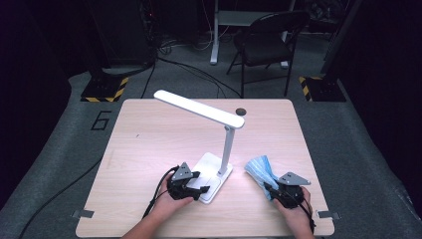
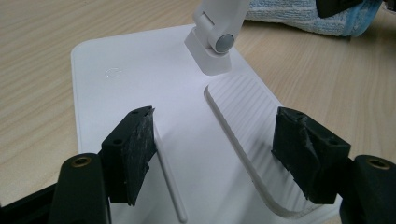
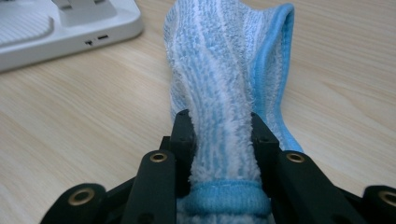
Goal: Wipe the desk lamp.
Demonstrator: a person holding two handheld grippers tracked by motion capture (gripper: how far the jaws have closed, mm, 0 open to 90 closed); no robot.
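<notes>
Nearest to me, the person's right gripper (image 1: 276,190) is pinching a blue and white striped cloth (image 1: 261,170) at the near right of the wooden table (image 1: 149,149); in the right gripper view the jaws are squeezing a bunched fold of the cloth (image 3: 224,93) from both sides, the darker blue hem bulging just below the pads, and the rest of it is lying away from the gripper across the tabletop. To the left, the left gripper (image 1: 199,183) is hovering over the near end of the white lamp base (image 1: 211,167), its fingers spread wide with nothing gripped; in the left gripper view the pads (image 2: 140,149) are standing either side of the base (image 2: 140,84), above its ribbed panel (image 2: 252,121). The cloth is lying just right of that base, apart from it. Farther off, the lamp's stem (image 1: 228,149) is rising to a long white head (image 1: 199,108) stretching left across the table. Beyond the table's far left corner, a "6" (image 1: 101,120) is marked on the grey floor, and a dark folding chair (image 1: 268,40) is standing behind
</notes>
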